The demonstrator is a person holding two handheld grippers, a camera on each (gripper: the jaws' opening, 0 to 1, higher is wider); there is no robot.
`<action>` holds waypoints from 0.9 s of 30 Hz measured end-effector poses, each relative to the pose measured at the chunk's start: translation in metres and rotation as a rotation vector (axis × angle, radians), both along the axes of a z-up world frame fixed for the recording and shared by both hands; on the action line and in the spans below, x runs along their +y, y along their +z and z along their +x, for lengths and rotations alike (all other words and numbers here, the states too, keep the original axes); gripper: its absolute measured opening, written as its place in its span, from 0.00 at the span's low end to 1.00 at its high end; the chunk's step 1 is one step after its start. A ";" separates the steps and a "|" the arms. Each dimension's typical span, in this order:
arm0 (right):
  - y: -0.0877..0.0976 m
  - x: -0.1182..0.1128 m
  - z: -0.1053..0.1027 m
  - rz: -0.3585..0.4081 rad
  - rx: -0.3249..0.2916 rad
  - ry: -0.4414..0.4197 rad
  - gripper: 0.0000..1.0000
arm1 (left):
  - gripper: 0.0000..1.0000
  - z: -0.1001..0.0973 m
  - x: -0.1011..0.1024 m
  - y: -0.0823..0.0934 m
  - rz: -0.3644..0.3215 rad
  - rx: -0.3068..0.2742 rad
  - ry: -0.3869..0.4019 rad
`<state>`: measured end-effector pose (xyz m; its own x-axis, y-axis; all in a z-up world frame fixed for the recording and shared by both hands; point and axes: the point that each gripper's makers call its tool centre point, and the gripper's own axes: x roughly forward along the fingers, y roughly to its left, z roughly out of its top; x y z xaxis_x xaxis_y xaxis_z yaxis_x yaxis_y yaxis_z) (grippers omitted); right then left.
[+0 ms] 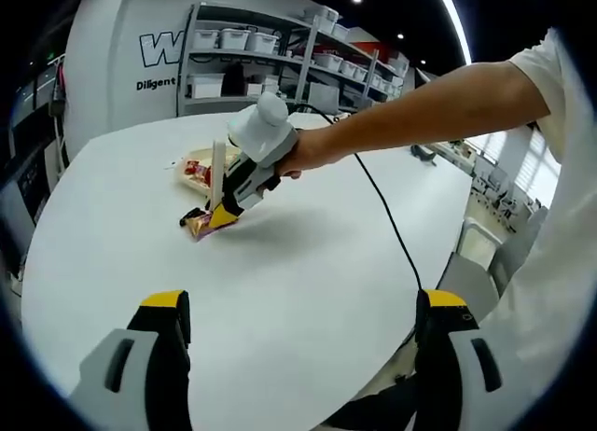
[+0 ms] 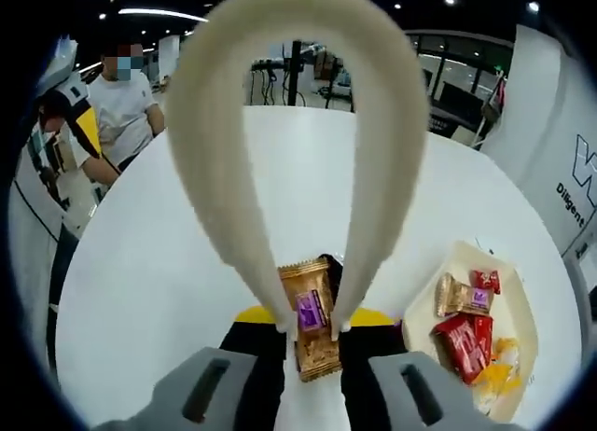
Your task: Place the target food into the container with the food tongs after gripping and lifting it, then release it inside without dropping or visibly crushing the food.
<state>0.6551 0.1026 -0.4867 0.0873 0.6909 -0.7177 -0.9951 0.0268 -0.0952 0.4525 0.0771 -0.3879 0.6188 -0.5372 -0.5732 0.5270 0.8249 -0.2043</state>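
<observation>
A gold snack packet with a purple label (image 2: 312, 330) lies on the white round table (image 2: 168, 263), left of a shallow cream tray (image 2: 511, 305) that holds several wrapped snacks. Cream food tongs (image 2: 368, 170) are squeezed in my right gripper (image 2: 312, 317), and their two tips press the packet's sides. In the left gripper view the right gripper (image 1: 227, 205), held by a hand, slants down with the tongs (image 1: 218, 170) onto the packet (image 1: 200, 225), just in front of the tray (image 1: 180, 162). My left gripper (image 1: 303, 310) hangs open over the near table, holding nothing.
A black cable (image 1: 392, 228) runs from the right gripper across the table to its right edge. A person in a white shirt (image 2: 117, 104) stands beyond the far table edge. Shelves with bins (image 1: 280, 53) line the back wall.
</observation>
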 end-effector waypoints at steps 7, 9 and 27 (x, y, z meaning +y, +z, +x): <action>0.002 -0.002 -0.002 0.007 0.069 -0.059 0.09 | 0.99 0.003 0.002 0.001 -0.002 0.000 0.007; 0.005 -0.006 -0.002 0.021 0.080 -0.075 0.09 | 0.99 0.003 0.002 0.000 -0.001 0.001 0.005; 0.073 -0.056 0.055 0.193 0.037 -0.276 0.11 | 0.99 0.005 -0.008 0.001 -0.014 -0.010 -0.021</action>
<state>0.7103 0.0463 -0.4136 0.2663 0.7683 -0.5821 -0.9505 0.3096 -0.0263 0.4577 0.0687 -0.3866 0.6130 -0.5579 -0.5595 0.5463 0.8108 -0.2100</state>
